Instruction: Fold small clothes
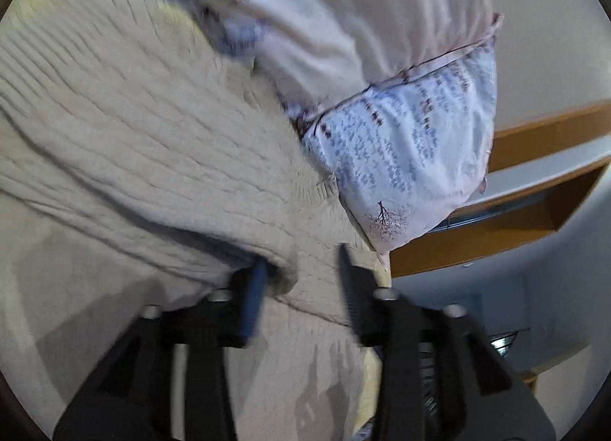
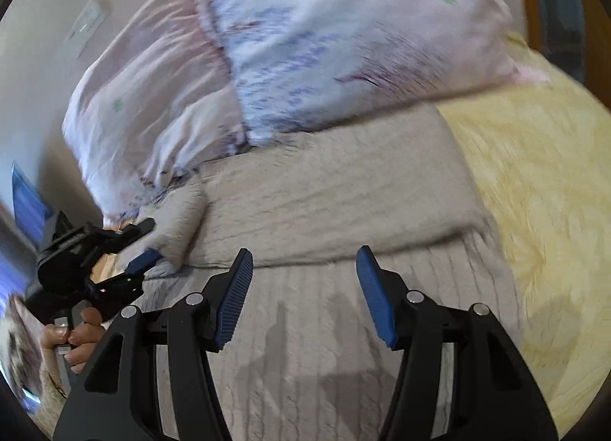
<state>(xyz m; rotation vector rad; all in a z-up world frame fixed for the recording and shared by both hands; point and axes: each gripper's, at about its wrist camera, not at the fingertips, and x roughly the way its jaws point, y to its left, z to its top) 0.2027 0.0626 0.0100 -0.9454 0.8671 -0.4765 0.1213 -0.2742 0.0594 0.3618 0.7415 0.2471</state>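
A beige knit sweater (image 2: 336, 189) lies spread on the bed, its far part folded over the near part. In the left wrist view the sweater (image 1: 145, 143) fills the left, and a fold of it bulges between the fingers. My left gripper (image 1: 301, 265) has its jaws apart around that fold; it also shows in the right wrist view (image 2: 147, 240), at the sweater's folded sleeve (image 2: 179, 227). My right gripper (image 2: 305, 261) is open and empty, just above the sweater's near ribbed part.
Two pink and blue patterned pillows (image 2: 343, 40) lie against the wall beyond the sweater. A yellow bedspread (image 2: 542, 189) covers the bed to the right. A wooden bed frame (image 1: 534, 143) shows at right in the left wrist view.
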